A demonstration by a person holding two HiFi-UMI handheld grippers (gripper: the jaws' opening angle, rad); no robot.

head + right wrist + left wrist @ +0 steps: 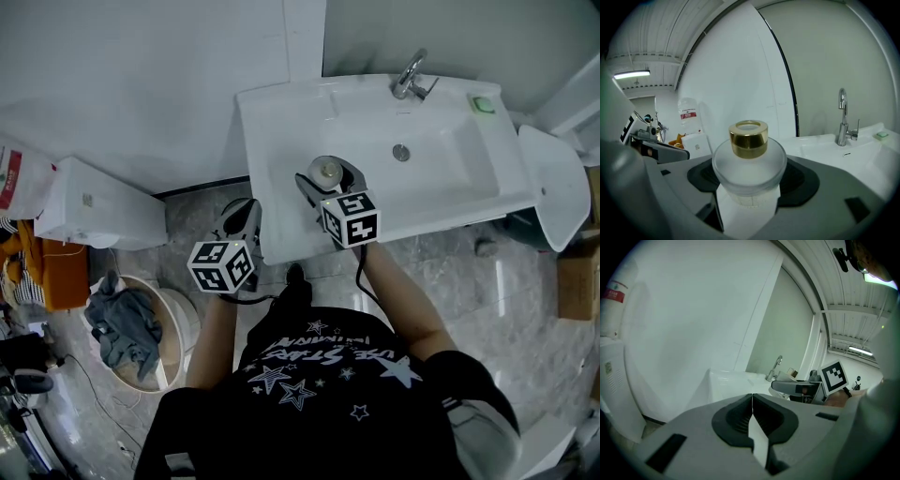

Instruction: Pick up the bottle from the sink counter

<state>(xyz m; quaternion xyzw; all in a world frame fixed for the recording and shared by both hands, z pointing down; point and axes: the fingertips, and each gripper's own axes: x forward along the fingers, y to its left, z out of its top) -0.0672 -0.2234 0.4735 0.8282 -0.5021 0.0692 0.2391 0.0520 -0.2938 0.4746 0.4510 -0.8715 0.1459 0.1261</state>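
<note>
A frosted glass bottle (749,173) with a gold cap (748,138) sits between the jaws of my right gripper (749,187), which is shut on its body. From the head view the bottle (327,172) is held over the left part of the white sink counter (281,122), with my right gripper (328,183) around it. My left gripper (242,220) hangs off the counter's left front corner. Its jaws are pressed together with nothing between them, as the left gripper view (752,416) shows.
A chrome faucet (411,77) stands at the back of the basin (427,159), whose drain (401,152) is visible. A green soap item (482,105) lies at the back right. A white box (94,202) and a basket of clothes (127,328) sit on the floor at left.
</note>
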